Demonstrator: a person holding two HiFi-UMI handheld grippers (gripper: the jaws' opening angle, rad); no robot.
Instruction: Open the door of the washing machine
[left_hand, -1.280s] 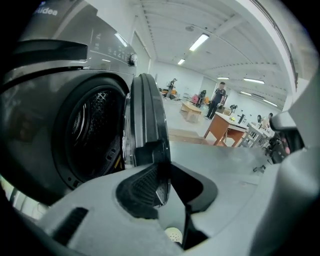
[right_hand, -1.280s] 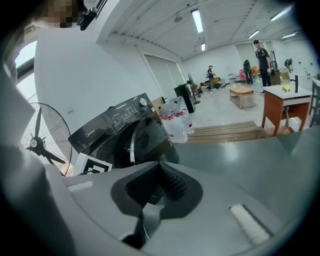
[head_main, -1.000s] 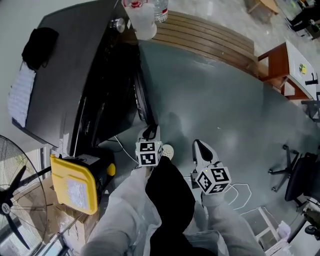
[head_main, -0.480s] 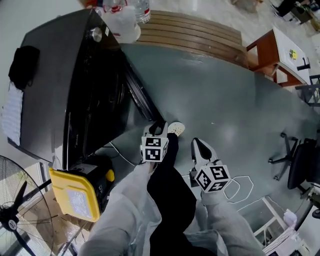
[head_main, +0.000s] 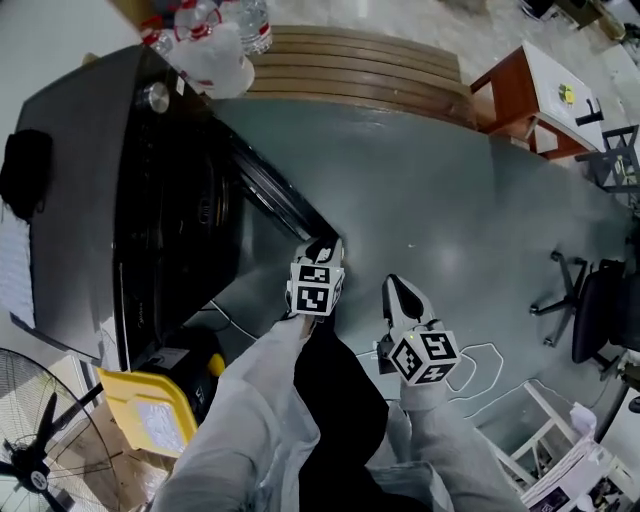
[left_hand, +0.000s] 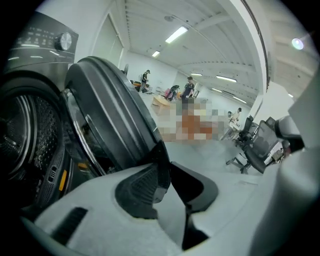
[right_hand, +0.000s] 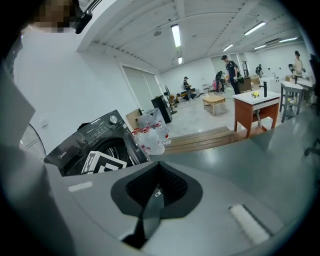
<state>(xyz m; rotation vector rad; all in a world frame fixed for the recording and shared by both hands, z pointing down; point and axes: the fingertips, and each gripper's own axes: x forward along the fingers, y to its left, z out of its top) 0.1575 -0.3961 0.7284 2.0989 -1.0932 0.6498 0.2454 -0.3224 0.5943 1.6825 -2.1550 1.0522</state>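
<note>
The dark grey washing machine (head_main: 90, 230) stands at the left of the head view, and its round door (head_main: 270, 190) is swung well out from the front. My left gripper (head_main: 322, 248) is at the door's free edge. In the left gripper view the door (left_hand: 110, 115) runs down between the jaws of the left gripper (left_hand: 167, 180), which have just been closing and now pinch its rim. The drum (left_hand: 25, 145) shows behind it. My right gripper (head_main: 393, 290) hangs beside the left one over the floor, shut and holding nothing (right_hand: 156, 192).
A pack of water bottles (head_main: 215, 45) and a wooden bench (head_main: 350, 70) lie beyond the machine. A yellow box (head_main: 150, 420) and a fan (head_main: 40, 450) stand near my left side. A white cable (head_main: 490, 360), an office chair (head_main: 595, 320) and a red-brown table (head_main: 520, 95) are to the right.
The door has swung further out from the machine, with my left gripper moving along at its edge. My right gripper has drifted a little alongside, still shut.
</note>
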